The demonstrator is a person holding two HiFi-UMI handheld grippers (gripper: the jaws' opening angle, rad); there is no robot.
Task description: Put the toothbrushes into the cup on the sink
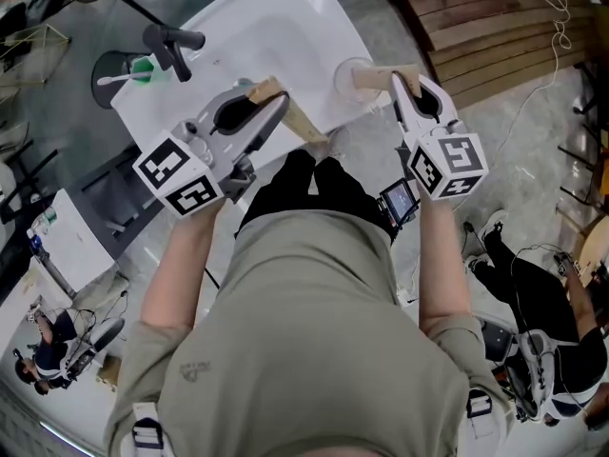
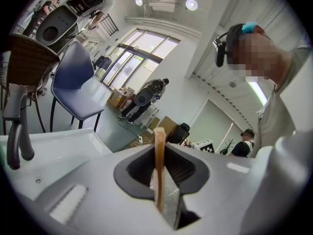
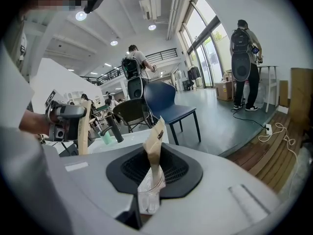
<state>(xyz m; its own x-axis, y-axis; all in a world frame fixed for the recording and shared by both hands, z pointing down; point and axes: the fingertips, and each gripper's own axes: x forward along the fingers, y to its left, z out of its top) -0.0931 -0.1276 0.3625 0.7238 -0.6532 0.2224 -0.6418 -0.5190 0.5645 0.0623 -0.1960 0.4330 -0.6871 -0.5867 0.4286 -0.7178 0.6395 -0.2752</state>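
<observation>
The person stands at the near edge of a white sink (image 1: 276, 27) with a gripper in each hand, both raised above the sink's near rim. The left gripper (image 1: 269, 103) is closed narrowly on a toothbrush in a brown paper wrapper (image 1: 300, 122), which sticks out past the jaws over the near edge. In the left gripper view the wrapper (image 2: 159, 155) stands edge-on and upright, pinched between the two jaws. The right gripper (image 1: 407, 89) is clamped on a second wrapped toothbrush (image 1: 376, 77). In the right gripper view this pack (image 3: 155, 155) shows brown paper above and a clear film part lower down, pressed between the jaws. The free end of this pack reaches over what looks like a clear cup (image 1: 350, 76) at the sink's near right corner; whether the two touch cannot be told. A black tap (image 1: 171, 44) rises at the sink's far left corner. Just beside it is a green cup (image 1: 143, 69) inside a dark round ring, with a white stick lying across it. A blue chair (image 3: 164, 104) stands behind the sink, and wooden boards (image 1: 485, 27) lie on the floor off its right side.
</observation>
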